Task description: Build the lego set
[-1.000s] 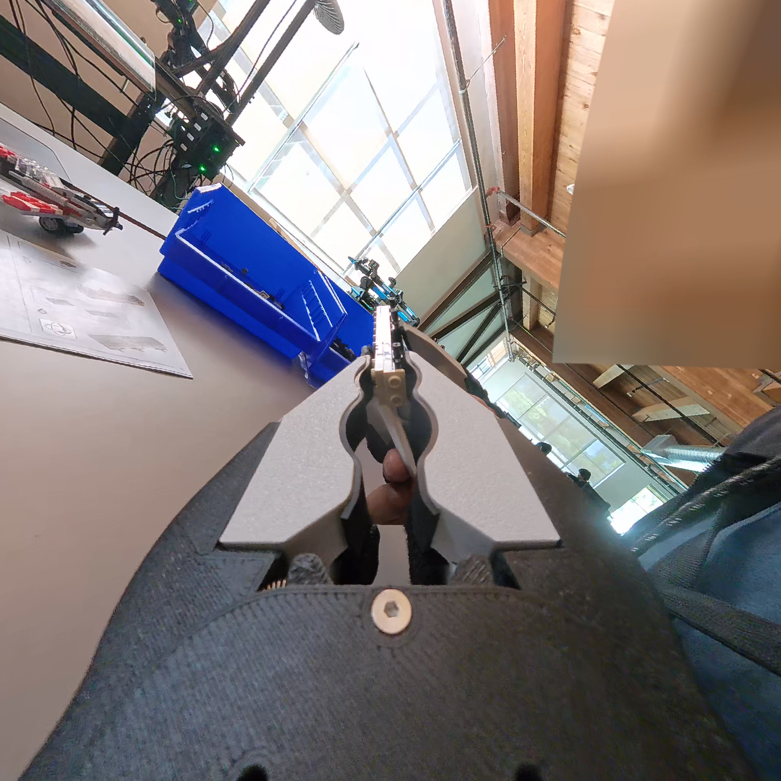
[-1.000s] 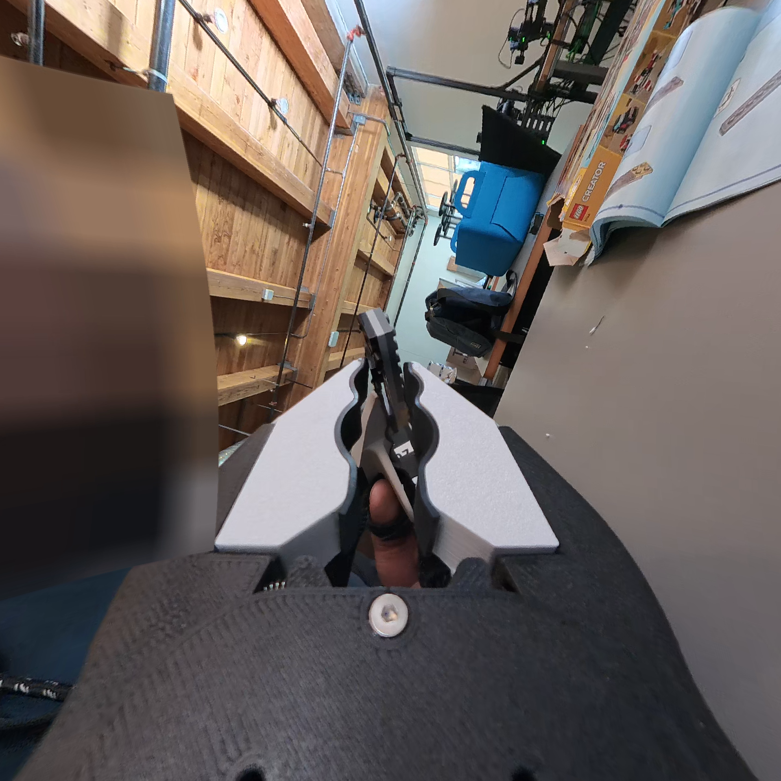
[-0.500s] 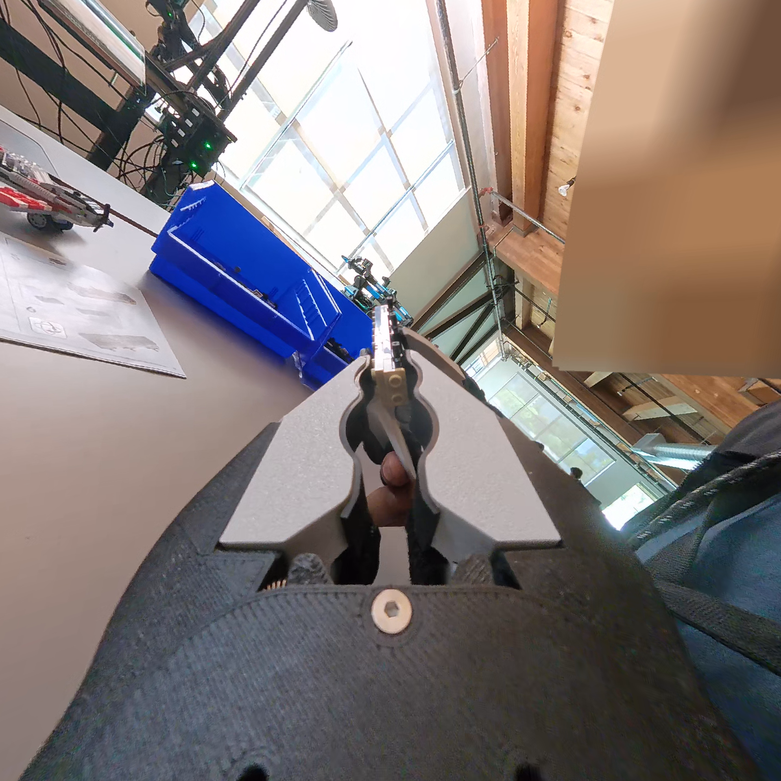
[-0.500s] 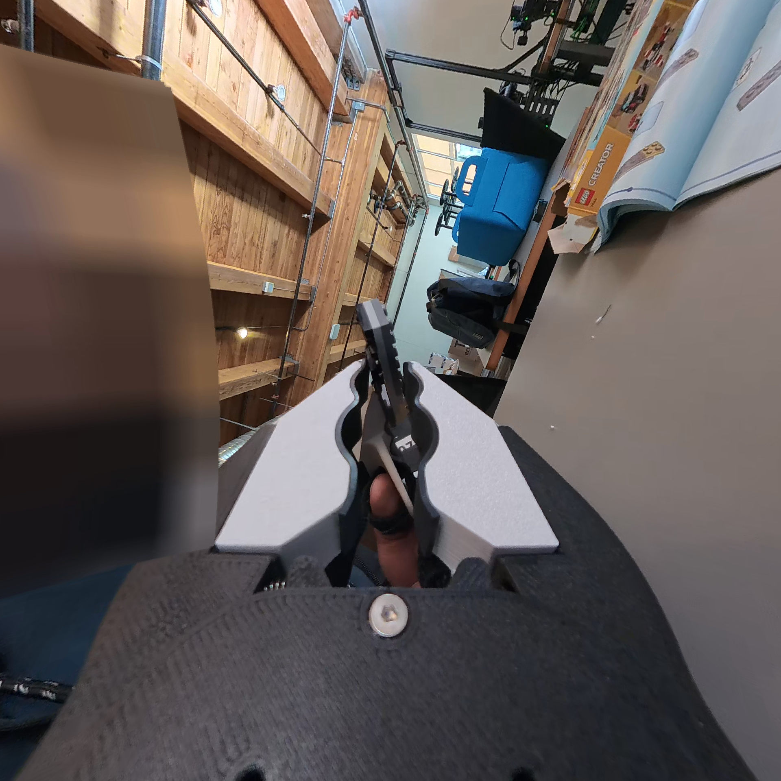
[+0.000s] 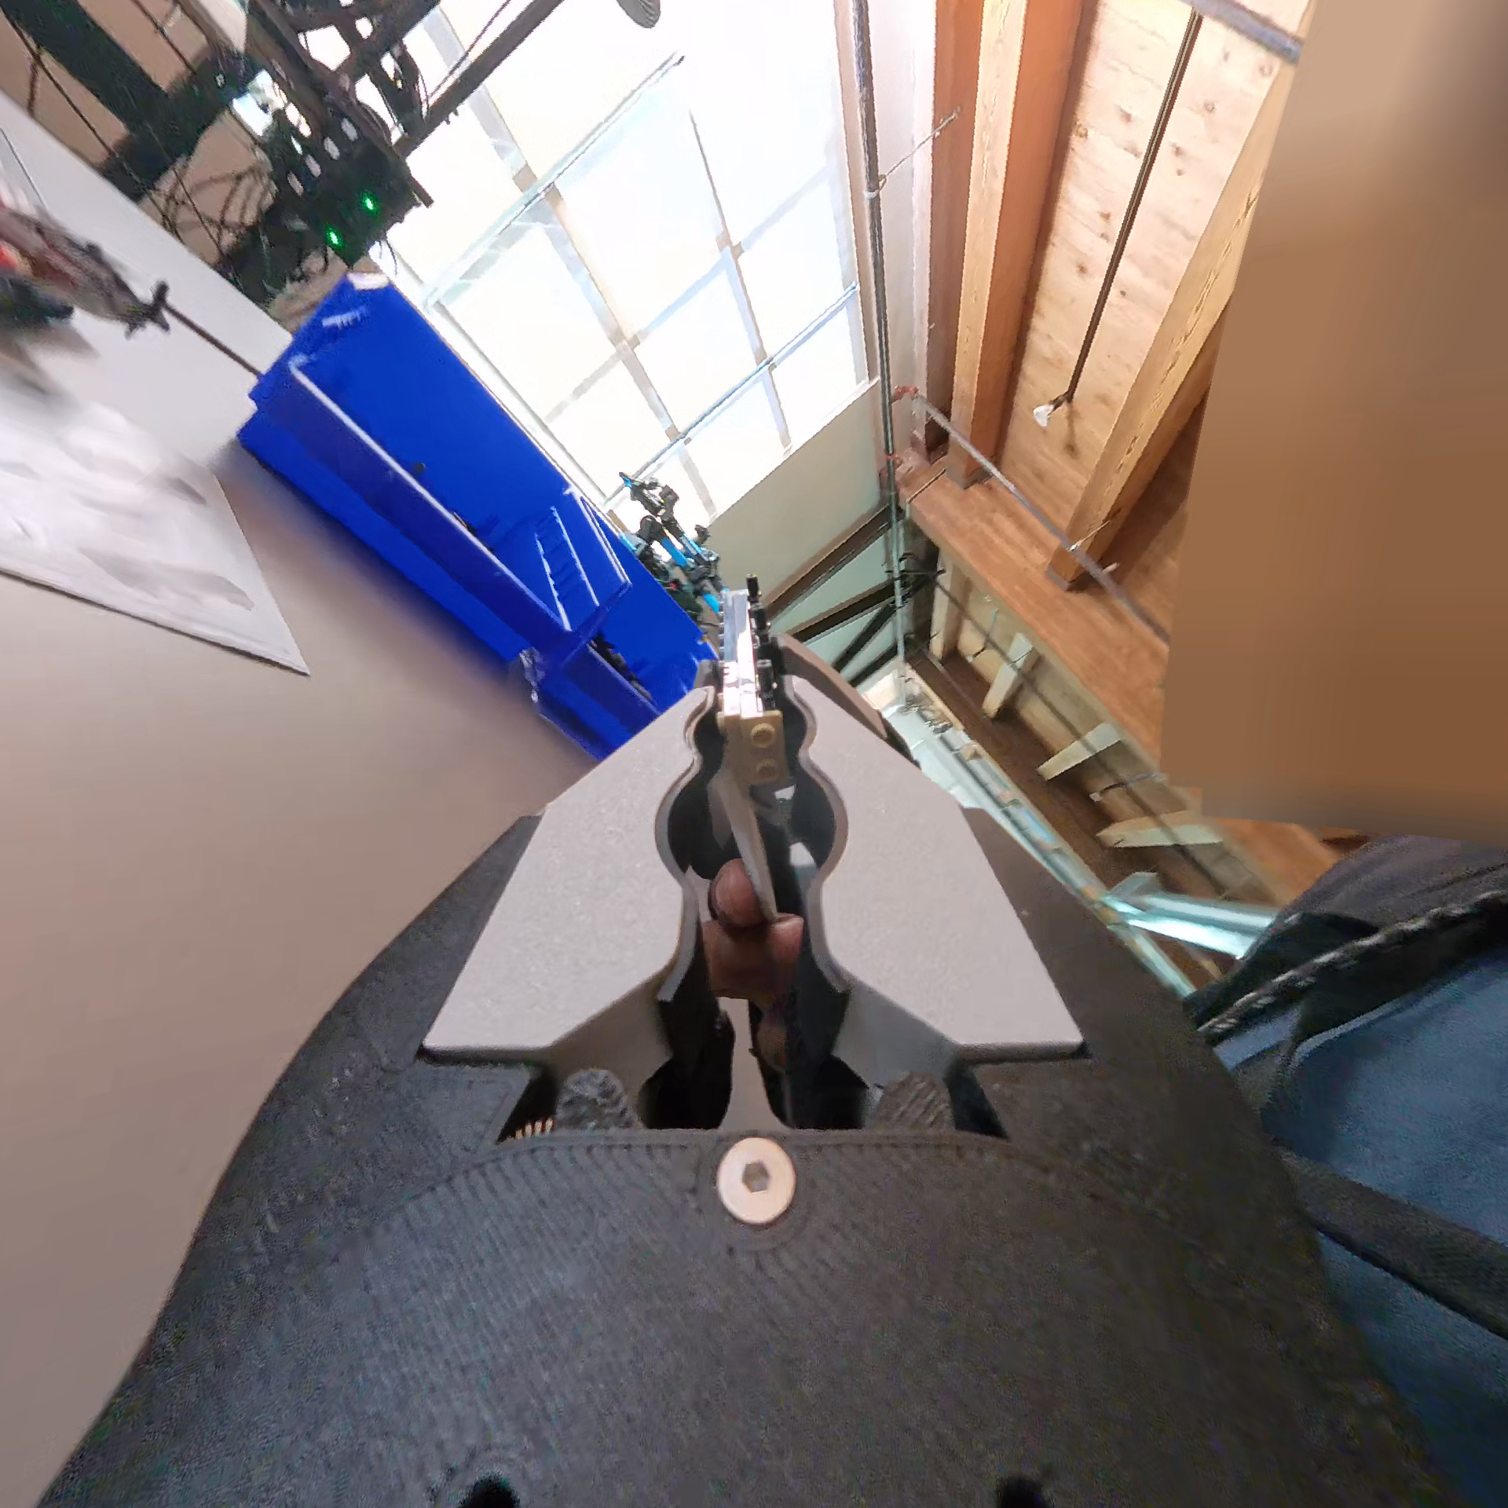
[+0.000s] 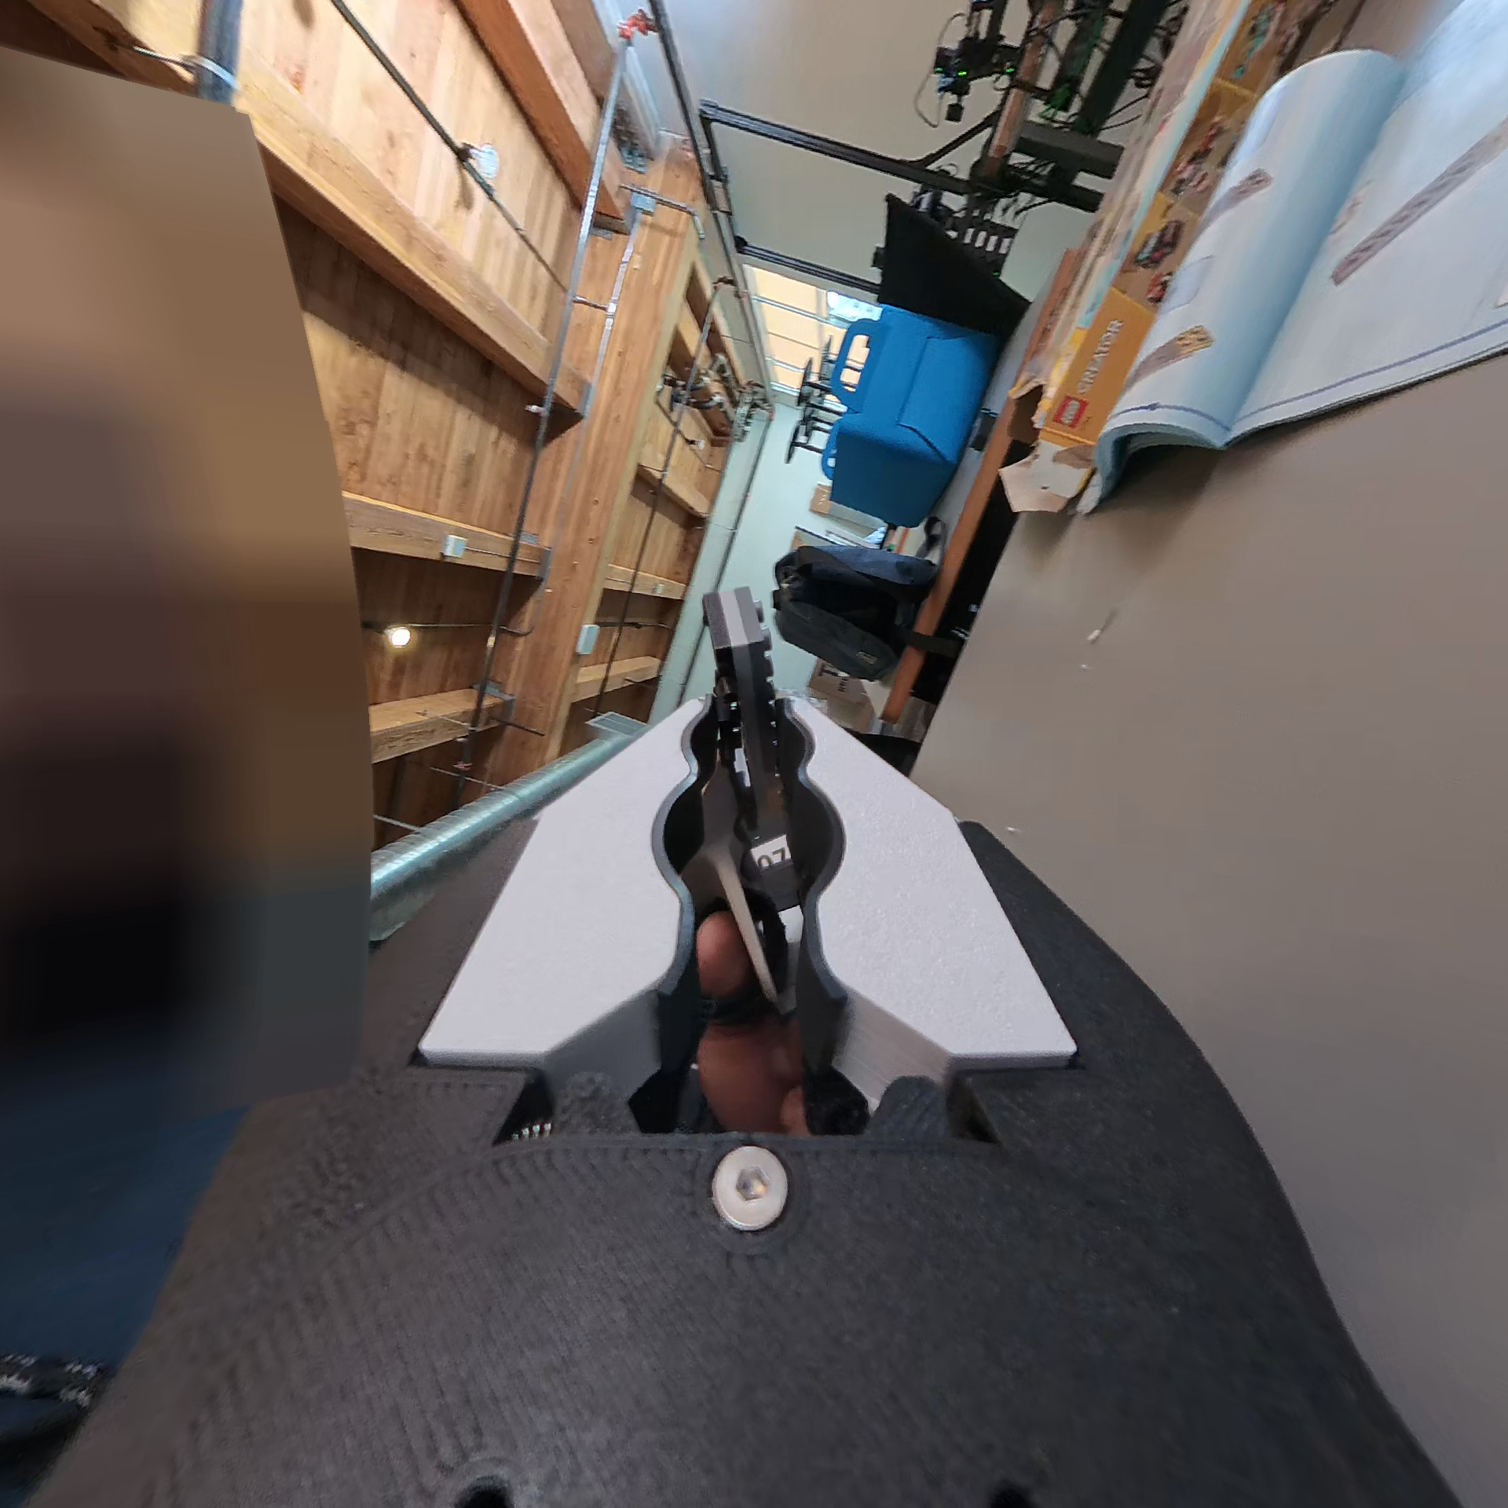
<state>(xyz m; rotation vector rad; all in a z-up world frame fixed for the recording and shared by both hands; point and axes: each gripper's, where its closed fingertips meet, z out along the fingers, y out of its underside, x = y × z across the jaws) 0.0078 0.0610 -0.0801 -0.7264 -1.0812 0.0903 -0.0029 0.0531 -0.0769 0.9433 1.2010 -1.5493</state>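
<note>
My left gripper (image 5: 755, 710) is shut on a thin lego assembly (image 5: 752, 677), a tan and light grey plate stack with black pins that sticks out past the fingertips. My right gripper (image 6: 747, 718) is shut on a dark grey and black lego piece (image 6: 738, 653) that also pokes out beyond the tips. Both grippers are raised off the table and tilted steeply. A fingertip shows behind each pair of fingers. A partly built lego vehicle (image 5: 49, 277), blurred, sits on the table at the far left of the left wrist view.
A blue bin (image 5: 441, 481) stands on the grey table (image 5: 204, 816) past a printed instruction sheet (image 5: 122, 538). In the right wrist view an open instruction booklet (image 6: 1322, 286) and a lego box (image 6: 1093, 359) lie on the table (image 6: 1224, 734). A person's blue clothing (image 5: 1387, 1061) is at the right. My two grippers' fingertips are within a few centimetres of each other. The partly built lego vehicle (image 5: 49, 277) is about 30 centimetres from both grippers' fingertips.
Both grippers have tilted and shifted slightly, so the background slides in each view. Each keeps its hold on its lego piece.
</note>
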